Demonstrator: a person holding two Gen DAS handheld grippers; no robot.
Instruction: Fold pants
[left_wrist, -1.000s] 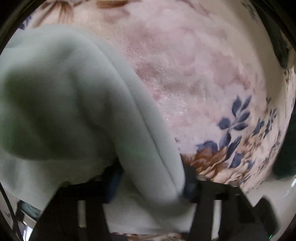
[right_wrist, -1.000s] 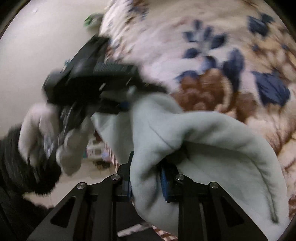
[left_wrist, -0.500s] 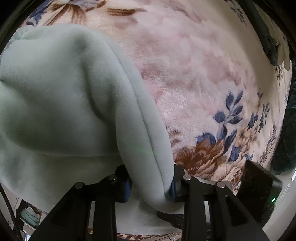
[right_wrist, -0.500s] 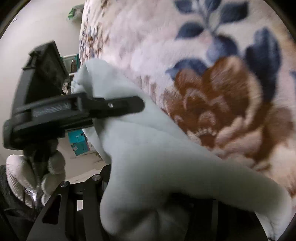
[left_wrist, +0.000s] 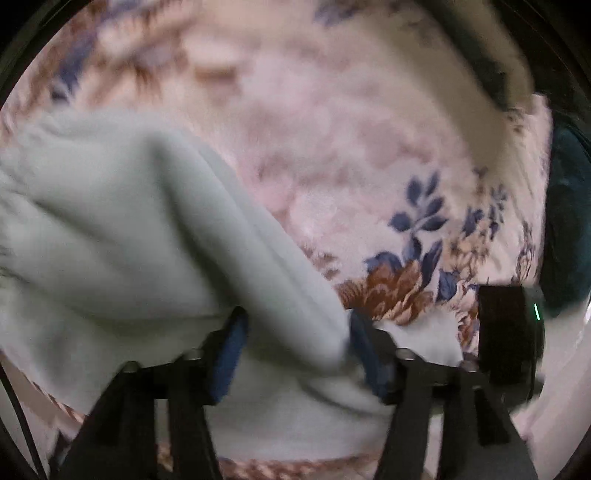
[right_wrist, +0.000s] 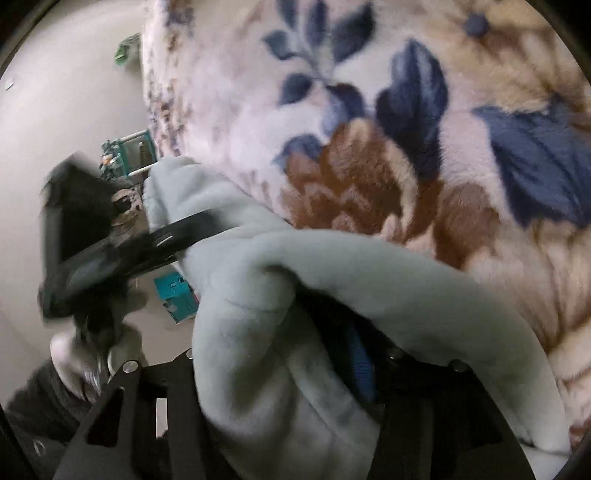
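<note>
left gripper (left_wrist: 295, 332): pointing steeply down at the bed, jaws just opened wider, blue pads (left_wrist: 229, 350) standing on either side of a thick fold of the pale green pants (left_wrist: 129, 229). hard to say through the blur whether the pads still press the fleece; cloth between them, a narrow gap showing at the left pad. seen from the right wrist view as a dark blurred body (right_wrist: 110, 251) off to the left, one black finger laid across the fleece edge, tilted nearly level in that picture.

right gripper (right_wrist: 288, 362): angled shallowly downward, jaws also just opening, a bunched fold of the same pants draped between and over the fingers. right blue pad (right_wrist: 360, 365) visible with a dark gap beside it (left pad buried under fleece), so grip not certain.

below the left gripper in the right wrist view, a hand in a pale fuzzy glove (right_wrist: 85, 354) with a dark sleeve (right_wrist: 33, 402) behind it, wrapped around the handle, blurred.

pants lying bunched at the near edge of the floral blanket (left_wrist: 332, 147), one rounded ridge running from the grippers up to the left, the rest spread flat toward the left of the left wrist view. blanket pink and cream with blue leaves and a brown flower (right_wrist: 351, 184) just beyond the fleece. pale floor (right_wrist: 55, 110) past the blanket's edge, a teal box (right_wrist: 175, 295) on it.
</note>
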